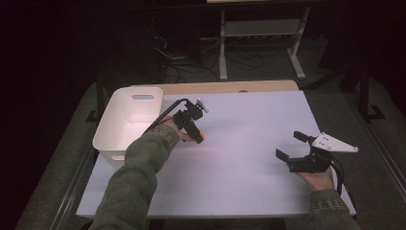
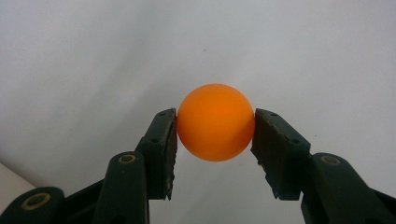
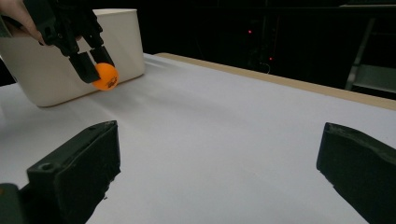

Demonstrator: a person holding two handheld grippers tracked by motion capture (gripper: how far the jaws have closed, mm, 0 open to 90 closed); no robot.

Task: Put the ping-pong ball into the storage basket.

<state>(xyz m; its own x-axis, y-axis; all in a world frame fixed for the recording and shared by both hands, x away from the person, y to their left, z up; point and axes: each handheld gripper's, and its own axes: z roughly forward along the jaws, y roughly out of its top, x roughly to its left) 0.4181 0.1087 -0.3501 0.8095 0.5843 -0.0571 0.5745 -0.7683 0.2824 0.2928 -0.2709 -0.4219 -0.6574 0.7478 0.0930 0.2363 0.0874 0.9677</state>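
Orange ball (image 2: pixel 215 122) clamped between the left gripper (image 1: pixel 197 136) fingers (image 2: pixel 161 151), lifted clear of the tabletop (image 1: pixel 239 143) just right of the white bin (image 1: pixel 125 123) — likely bound for it. Right gripper (image 1: pixel 293 145) idle at near right — fingers apart, holding nothing.
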